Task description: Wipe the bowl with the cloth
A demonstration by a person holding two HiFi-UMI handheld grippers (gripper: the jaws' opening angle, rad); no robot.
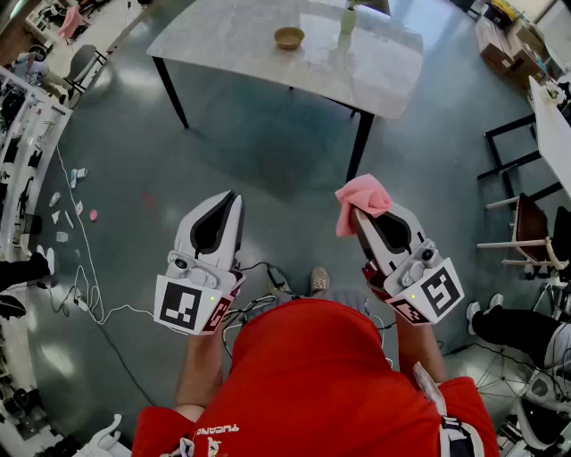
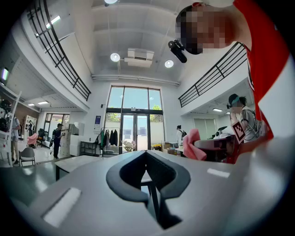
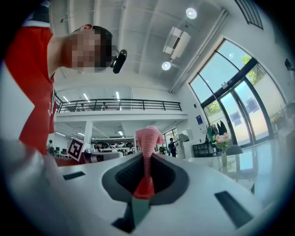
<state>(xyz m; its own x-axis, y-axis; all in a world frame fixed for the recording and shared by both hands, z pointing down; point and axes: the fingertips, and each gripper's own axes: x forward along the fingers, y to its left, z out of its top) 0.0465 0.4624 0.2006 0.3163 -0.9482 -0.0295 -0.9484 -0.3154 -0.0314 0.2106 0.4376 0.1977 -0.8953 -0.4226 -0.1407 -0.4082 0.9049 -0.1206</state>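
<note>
A brown bowl [image 1: 288,37] rests on the pale table [image 1: 223,45] far ahead of me, well away from both grippers. My right gripper [image 1: 357,212] is shut on a pink cloth [image 1: 361,200], which bunches up over its tips; the right gripper view shows the pink cloth [image 3: 147,140] pinched between the jaws of that gripper [image 3: 146,159]. At the lower left, my left gripper [image 1: 234,198] is shut and holds nothing; in its own view the left gripper [image 2: 146,154] has its jaws pressed together, and the cloth [image 2: 191,144] appears off to the right.
A pale green vase [image 1: 347,19] stands on the table right of the bowl. Dark table legs [image 1: 359,143] reach down to the green floor. Cables [image 1: 85,294] and scraps lie at the left, and chairs [image 1: 526,223] and frames stand at the right.
</note>
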